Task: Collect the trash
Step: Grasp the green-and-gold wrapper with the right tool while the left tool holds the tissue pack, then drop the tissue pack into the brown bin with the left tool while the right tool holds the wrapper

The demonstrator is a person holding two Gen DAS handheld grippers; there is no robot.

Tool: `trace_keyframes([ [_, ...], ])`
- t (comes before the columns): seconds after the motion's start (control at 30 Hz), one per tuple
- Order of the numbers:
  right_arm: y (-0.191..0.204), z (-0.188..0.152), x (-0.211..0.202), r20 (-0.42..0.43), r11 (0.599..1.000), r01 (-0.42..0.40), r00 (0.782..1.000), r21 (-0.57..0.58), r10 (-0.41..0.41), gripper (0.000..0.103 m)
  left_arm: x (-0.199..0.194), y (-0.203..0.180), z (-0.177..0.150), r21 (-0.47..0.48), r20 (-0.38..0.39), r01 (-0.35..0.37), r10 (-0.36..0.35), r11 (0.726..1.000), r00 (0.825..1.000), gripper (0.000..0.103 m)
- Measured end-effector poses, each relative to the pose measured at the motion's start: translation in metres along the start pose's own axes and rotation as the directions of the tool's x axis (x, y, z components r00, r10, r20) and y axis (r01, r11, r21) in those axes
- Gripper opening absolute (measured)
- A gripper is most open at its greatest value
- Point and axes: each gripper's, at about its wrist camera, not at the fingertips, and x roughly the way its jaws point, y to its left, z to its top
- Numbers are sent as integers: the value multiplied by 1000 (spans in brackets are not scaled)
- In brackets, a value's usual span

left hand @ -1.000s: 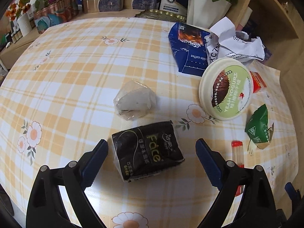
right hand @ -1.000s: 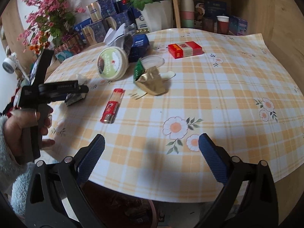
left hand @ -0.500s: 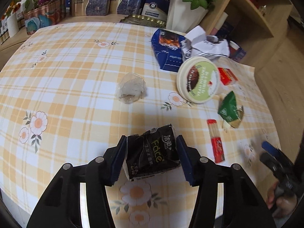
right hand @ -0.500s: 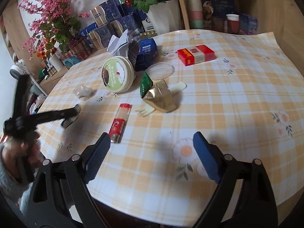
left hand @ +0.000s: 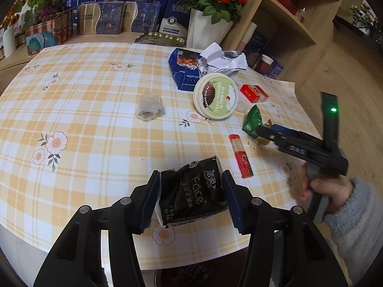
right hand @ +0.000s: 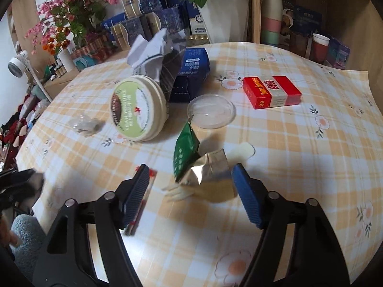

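The left gripper (left hand: 191, 196) is clamped on a black tissue pack (left hand: 192, 190), both blue pads pressed against its sides, lifted off the checked tablecloth (left hand: 95, 119) near the table's front edge. The right gripper (right hand: 191, 193) is closing around a green-and-gold wrapper (right hand: 203, 167), which lies between its fingers; the pads do not yet press it. Landmark: the yogurt tub (left hand: 215, 95). Just behind it sit a blue box (left hand: 184, 71) and crumpled paper (left hand: 222, 59); beside it a red cigarette pack (right hand: 271, 92) and clear lid (right hand: 210, 111); in front, a red tube (left hand: 240, 155); left, a clear crumpled bag (left hand: 149, 106).
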Motion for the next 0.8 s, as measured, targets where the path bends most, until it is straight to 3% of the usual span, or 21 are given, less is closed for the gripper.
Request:
trace_keyframes([
  [0.07, 0, 1, 5, -9, 1000, 11, 1000, 1, -11, 50, -3, 0, -2, 4, 7, 12, -12, 1000, 1000, 51],
  [0.13, 0, -1, 5, -7, 1000, 3, 1000, 12, -3, 43, -6, -1, -4, 14, 9, 16, -16, 1000, 1000, 51],
  [0.4, 8, -15, -30, 67, 998, -40, 997, 48, 37, 40, -16, -2, -13, 33, 25, 6, -7, 999, 1000, 51],
  [0.8, 45, -56, -112, 158, 991, -122, 981, 63, 111, 40, -40, -17, -42, 97, -13, 9, -8, 995, 1000, 52],
])
